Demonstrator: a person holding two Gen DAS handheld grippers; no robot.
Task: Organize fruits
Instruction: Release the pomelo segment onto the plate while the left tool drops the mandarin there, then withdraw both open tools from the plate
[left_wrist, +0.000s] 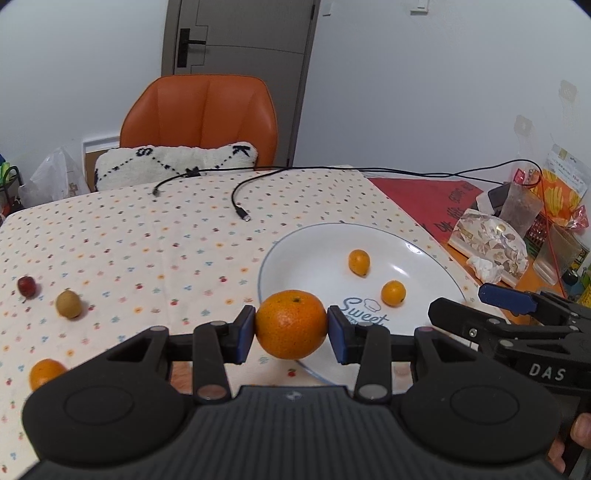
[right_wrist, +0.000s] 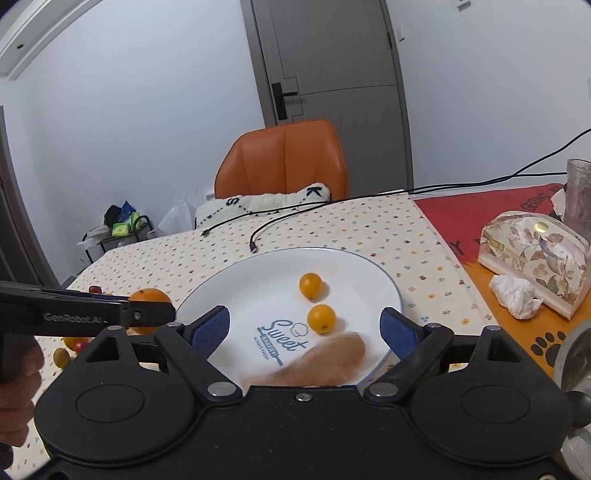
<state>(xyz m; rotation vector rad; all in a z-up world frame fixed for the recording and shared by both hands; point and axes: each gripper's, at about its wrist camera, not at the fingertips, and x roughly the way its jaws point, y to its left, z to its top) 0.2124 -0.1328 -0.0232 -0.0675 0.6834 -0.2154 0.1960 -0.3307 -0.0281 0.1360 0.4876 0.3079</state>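
An orange mandarin (left_wrist: 291, 324) is pinched between the blue pads of the left gripper (left_wrist: 291, 332), held just above the near rim of a white plate (left_wrist: 306, 251) that carries two small kumquats (left_wrist: 359, 261). The right gripper (right_wrist: 304, 328) hovers over the plate with its jaws wide apart and empty. The desk wears a dotted cloth (left_wrist: 147, 236) with loose fruit and black cables; behind stand an orange chair (left_wrist: 201, 107), a grey door and white walls.
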